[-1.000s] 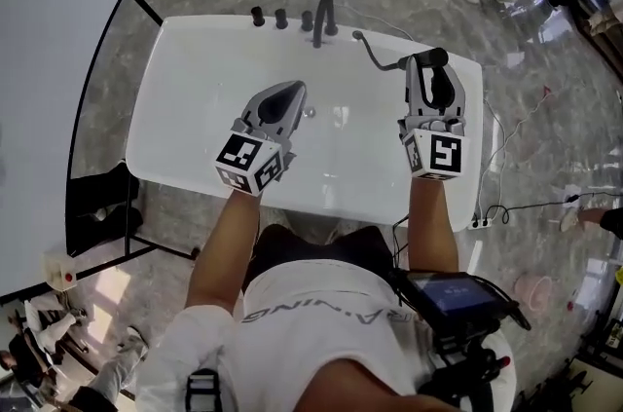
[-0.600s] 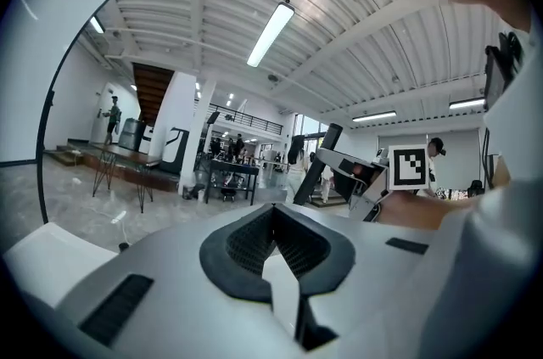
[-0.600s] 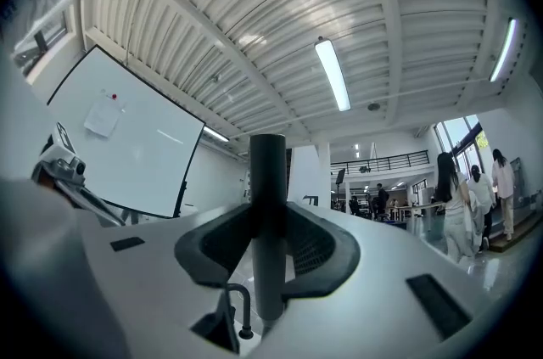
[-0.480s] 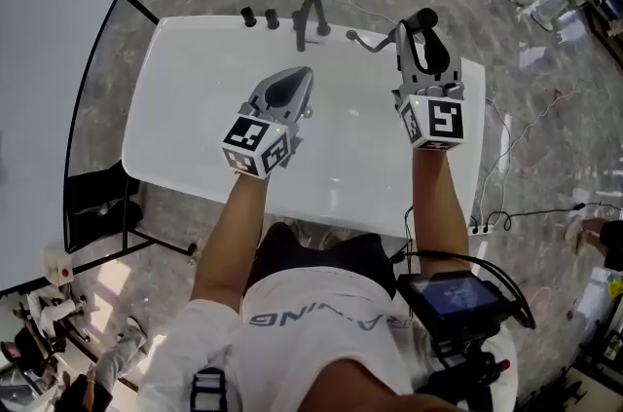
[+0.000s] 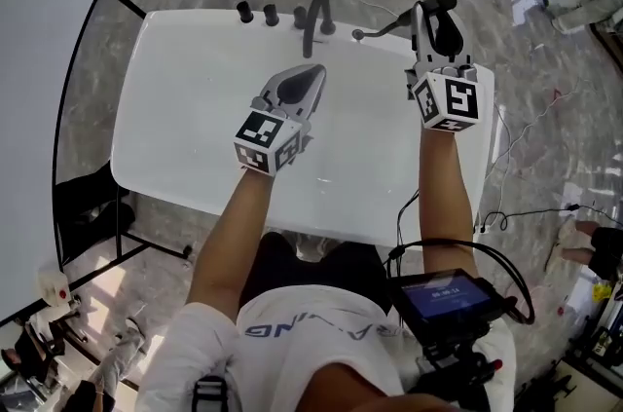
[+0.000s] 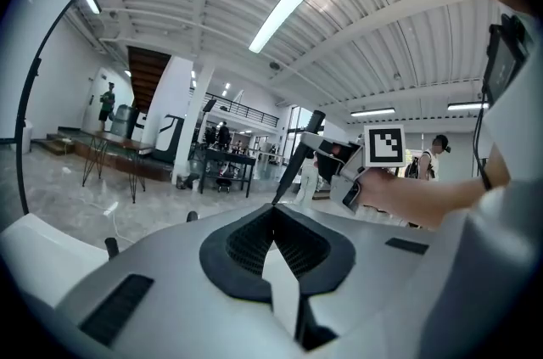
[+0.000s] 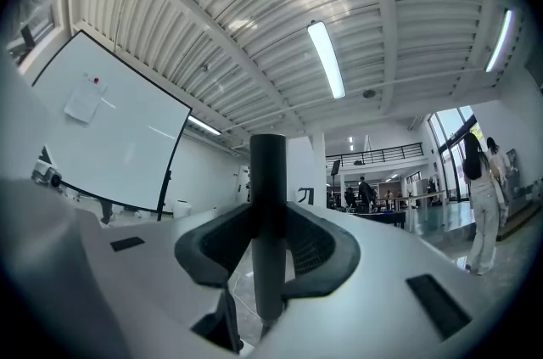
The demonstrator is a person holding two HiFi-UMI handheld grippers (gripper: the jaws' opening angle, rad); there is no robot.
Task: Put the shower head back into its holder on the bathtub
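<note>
White bathtub (image 5: 185, 108), black faucet (image 5: 313, 18) at far rim. Right tongs (image 7: 270, 217) clamp shower head (image 7: 268, 171); left tongs (image 6: 273, 211) closed, empty. Hose (image 5: 380, 31): head view only.

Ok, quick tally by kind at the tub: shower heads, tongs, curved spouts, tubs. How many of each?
Shower head: 1
Tongs: 2 (left tongs shut, empty; right tongs shut on the shower head)
Curved spout: 1
Bathtub: 1
Total: 5
</note>
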